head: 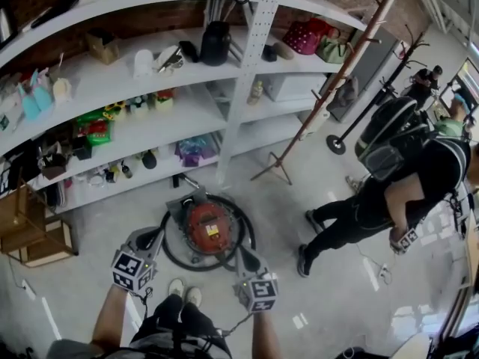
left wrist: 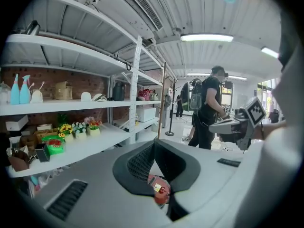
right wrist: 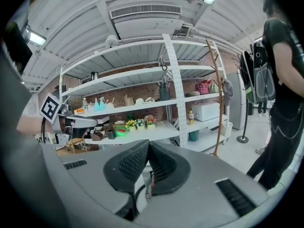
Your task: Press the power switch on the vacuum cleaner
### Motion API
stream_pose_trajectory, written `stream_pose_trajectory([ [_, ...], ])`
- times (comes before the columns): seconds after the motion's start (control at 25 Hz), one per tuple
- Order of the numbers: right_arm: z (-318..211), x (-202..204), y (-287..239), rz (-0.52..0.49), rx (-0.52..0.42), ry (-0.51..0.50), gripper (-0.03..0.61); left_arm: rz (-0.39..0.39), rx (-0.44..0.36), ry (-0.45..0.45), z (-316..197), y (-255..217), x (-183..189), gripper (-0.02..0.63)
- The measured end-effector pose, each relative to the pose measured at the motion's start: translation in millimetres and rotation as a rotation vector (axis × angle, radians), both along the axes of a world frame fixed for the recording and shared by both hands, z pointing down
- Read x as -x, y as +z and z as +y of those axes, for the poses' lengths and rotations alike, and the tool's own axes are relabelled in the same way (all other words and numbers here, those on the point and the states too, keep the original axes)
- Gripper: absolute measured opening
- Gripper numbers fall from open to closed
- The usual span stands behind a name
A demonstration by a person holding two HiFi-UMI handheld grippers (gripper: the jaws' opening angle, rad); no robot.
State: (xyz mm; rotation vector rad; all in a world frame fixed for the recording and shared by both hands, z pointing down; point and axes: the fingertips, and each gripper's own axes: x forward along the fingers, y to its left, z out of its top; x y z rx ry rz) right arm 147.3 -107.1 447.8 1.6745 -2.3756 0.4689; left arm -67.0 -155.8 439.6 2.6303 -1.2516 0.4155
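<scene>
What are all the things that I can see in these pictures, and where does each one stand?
vacuum cleaner: one, red, black hose ringed around it, on the floor before the feet
shelving unit: one, white, behind the vacuum cleaner
jug: one, black, upper shelf
flower pots: a few, yellow and red flowers, middle shelf
spray bottles: two, light blue, upper shelf, left
coat stand: one, brown, right of the shelves
other person: one, in black, with backpack, far right
shoes: two, white, bottom centre
left tool: one, grey, jaws together, empty
right tool: one, grey, jaws together, empty
</scene>
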Motion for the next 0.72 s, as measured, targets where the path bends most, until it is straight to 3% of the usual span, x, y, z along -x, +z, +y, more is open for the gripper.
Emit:
stream_pose_trajectory([
  [0.72, -42, 13, 84, -0.026, 0.067, 0.012, 0.002, -0.034, 0.091, 0.031, -49, 83, 4, 0.008],
])
